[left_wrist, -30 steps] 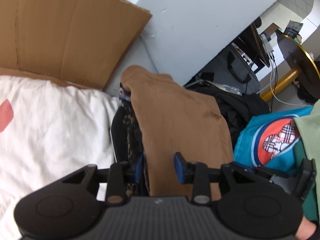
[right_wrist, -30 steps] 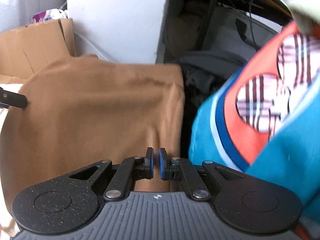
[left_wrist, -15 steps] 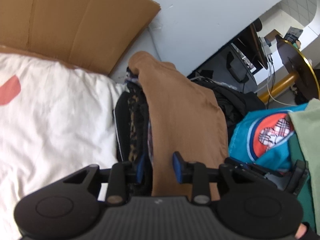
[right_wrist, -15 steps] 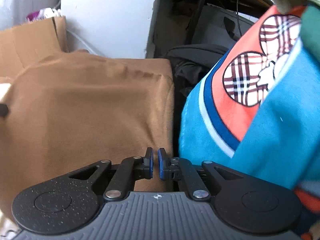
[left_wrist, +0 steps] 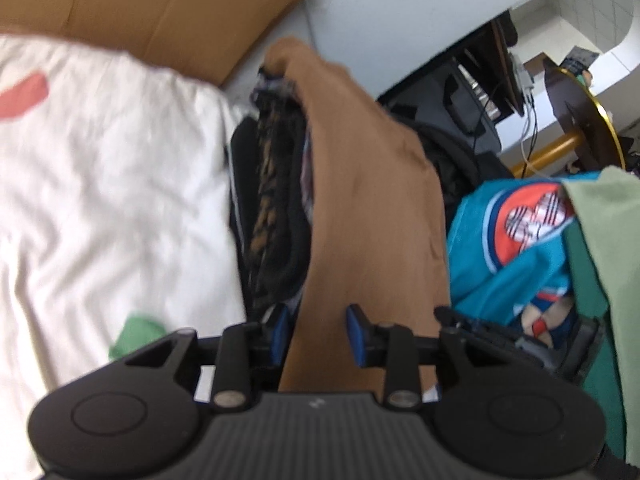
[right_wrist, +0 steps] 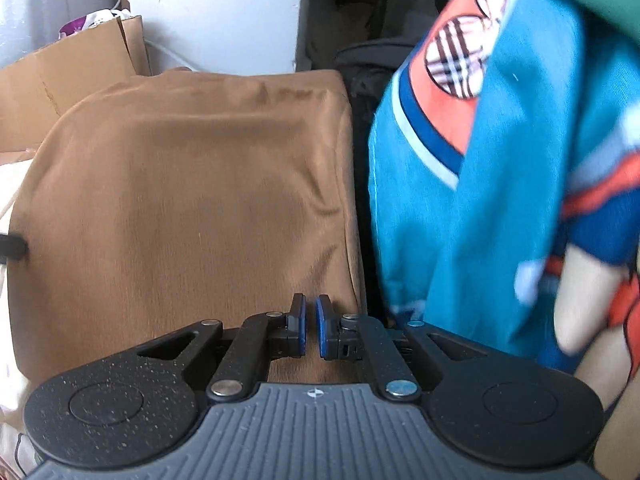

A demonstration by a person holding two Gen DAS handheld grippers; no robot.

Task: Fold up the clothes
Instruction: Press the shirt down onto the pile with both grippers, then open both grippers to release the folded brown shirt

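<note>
Left gripper (left_wrist: 317,334) released astride the brown garment (left_wrist: 372,216), right gripper (right_wrist: 310,322) clenched, grasping nothing visible — withdraw both straight back so the fold stays flat.

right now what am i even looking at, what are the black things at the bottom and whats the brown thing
The black shapes are two handheld grippers, one in each of a person's hands, each with a fisheye camera looking forward along its two blue-padded fingers. One picture comes from the left gripper, the other from the right gripper.

The brown thing is a brown garment, lying on top of a stack of clothes. The left gripper's jaws stand apart, with the garment's edge between them. The right gripper's jaws are nearly together, a thin gap showing; whether they pinch any cloth is unclear.

Nearby lie a white cloth, a teal printed shirt and cardboard.
</note>
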